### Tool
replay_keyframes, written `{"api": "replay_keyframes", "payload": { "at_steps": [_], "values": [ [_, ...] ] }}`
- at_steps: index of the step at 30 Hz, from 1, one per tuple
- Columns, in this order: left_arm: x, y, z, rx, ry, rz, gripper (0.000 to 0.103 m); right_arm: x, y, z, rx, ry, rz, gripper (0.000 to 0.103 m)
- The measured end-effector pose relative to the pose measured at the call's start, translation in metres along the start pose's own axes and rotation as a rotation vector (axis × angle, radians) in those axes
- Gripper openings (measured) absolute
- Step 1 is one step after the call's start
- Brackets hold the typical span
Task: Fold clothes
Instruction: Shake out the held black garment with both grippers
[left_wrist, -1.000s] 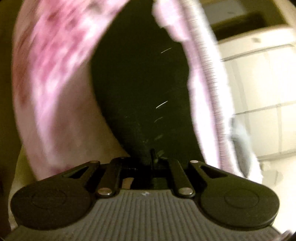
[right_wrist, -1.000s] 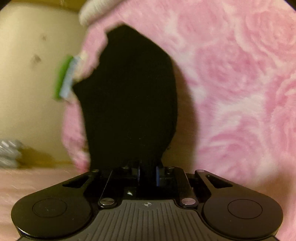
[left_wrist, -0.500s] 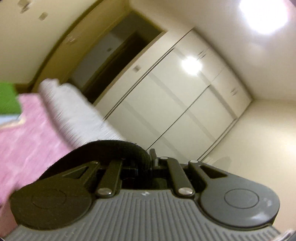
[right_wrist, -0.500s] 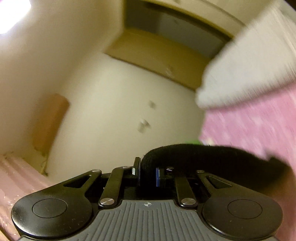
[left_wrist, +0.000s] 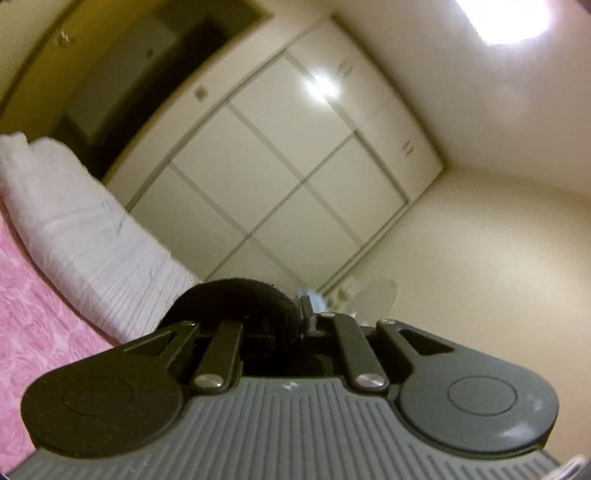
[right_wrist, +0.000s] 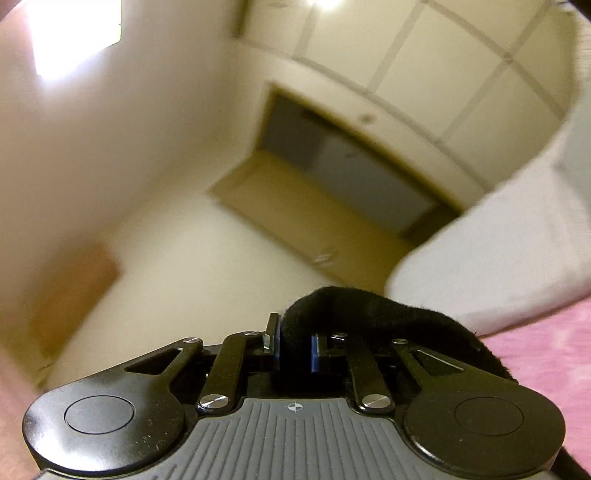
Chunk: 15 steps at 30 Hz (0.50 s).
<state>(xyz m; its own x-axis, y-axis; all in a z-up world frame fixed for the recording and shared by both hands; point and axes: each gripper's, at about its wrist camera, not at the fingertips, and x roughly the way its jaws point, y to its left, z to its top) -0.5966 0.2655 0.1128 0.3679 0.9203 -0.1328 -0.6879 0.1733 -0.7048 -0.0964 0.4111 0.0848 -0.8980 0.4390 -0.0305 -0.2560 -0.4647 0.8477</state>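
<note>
The left gripper (left_wrist: 301, 321) is clenched on a fold of the black garment (left_wrist: 236, 299), which bulges up just left of its jaws, and the right gripper (right_wrist: 293, 347) grasps another fold of the same black cloth, which humps over to its right. Both point roughly level across the room, toward the white wardrobe (left_wrist: 280, 166), with the pink bedspread (left_wrist: 33, 332) and white pillow (left_wrist: 85, 243) low at the side

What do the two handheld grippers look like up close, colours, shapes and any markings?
The left gripper has a grey ribbed body, two round black lobes with circular insets, black link bars with silver screws, and a small white mark at the body's front edge. The right gripper is the same shape but glossier black, with a white crosshair mark and blue pads on its fingers. No cables or sleeves are clearly visible.
</note>
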Motion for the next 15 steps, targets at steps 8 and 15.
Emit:
{"api": "replay_keyframes", "payload": {
  "at_steps": [8,15],
  "values": [
    [0.095,-0.033,0.049,0.121,-0.021,-0.153,0.007,-0.001,-0.001,0.060,-0.091,-0.192,-0.098,0.013],
    [0.068,-0.024,0.008,0.172,0.045,-0.219,0.007,-0.046,0.038,0.025,-0.185,-0.236,-0.058,0.013]
  ]
}}
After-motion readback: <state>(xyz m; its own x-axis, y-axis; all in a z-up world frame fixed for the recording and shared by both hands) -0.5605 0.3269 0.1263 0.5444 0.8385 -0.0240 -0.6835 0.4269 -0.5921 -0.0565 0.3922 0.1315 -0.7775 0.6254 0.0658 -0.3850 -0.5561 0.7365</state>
